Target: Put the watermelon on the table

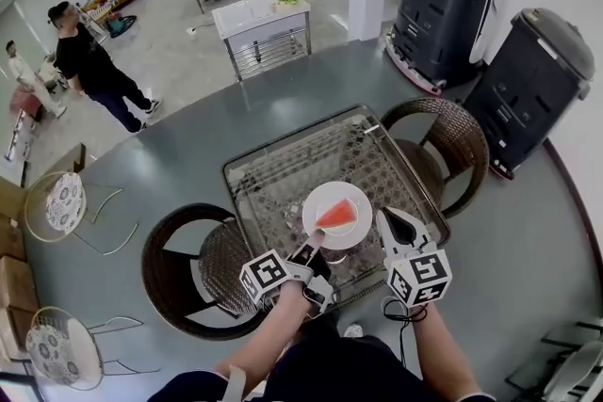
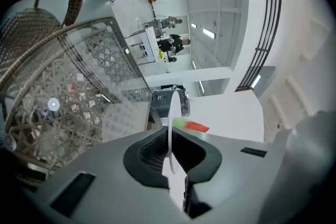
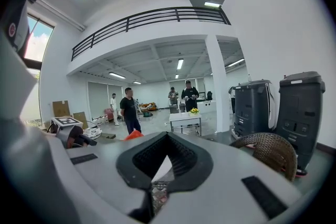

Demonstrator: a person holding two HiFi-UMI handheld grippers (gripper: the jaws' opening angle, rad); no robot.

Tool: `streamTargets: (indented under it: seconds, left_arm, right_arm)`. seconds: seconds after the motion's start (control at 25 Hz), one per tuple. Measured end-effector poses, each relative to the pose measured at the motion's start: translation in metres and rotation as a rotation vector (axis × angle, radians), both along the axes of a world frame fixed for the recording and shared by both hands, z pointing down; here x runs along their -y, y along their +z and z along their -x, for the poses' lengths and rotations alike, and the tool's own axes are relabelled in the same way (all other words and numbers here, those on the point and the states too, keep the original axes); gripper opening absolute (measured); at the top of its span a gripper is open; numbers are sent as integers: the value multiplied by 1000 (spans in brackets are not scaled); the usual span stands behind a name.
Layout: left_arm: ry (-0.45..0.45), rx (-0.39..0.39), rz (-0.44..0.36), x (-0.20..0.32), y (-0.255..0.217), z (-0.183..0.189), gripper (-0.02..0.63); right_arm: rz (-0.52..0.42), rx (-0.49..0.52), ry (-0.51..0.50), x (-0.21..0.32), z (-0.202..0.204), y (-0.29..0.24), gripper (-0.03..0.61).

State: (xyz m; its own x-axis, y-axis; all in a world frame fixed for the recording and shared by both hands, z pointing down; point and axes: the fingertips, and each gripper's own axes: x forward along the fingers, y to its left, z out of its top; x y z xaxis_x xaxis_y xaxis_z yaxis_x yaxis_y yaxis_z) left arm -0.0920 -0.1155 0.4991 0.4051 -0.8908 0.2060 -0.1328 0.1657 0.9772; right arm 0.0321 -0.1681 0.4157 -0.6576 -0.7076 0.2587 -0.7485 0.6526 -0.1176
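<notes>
A red wedge of watermelon [image 1: 337, 216] lies on a white plate [image 1: 325, 199] over the near side of the glass-topped wicker table [image 1: 273, 169]. My left gripper [image 1: 314, 243] is rolled on its side and shut on the plate's near rim. In the left gripper view the plate [image 2: 172, 113] stands edge-on between the pads, with the watermelon [image 2: 192, 126] beyond it. My right gripper [image 1: 384, 217] is just off the plate's right edge with its jaws together. In its own view the right gripper [image 3: 157, 176] holds nothing that I can make out, and the watermelon [image 3: 133, 135] shows to the left.
Wicker chairs stand at the table's near left [image 1: 203, 268] and far right [image 1: 443, 141]. Two dark machines [image 1: 443, 5] are at the right. A white table with flowers [image 1: 264, 19] and several people are further off across the floor.
</notes>
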Motion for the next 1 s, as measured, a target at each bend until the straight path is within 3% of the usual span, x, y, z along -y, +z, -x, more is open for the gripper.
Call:
streamTargets:
  seconds: [0.68,1.0]
  left_arm:
    - [122,52,34,51,55,9,14]
    - [165,28,72,65,105,5,14]
  right_arm:
    - [92,-62,78,24,-9,44,3]
    - [137,-109,91,32,-20,71,3]
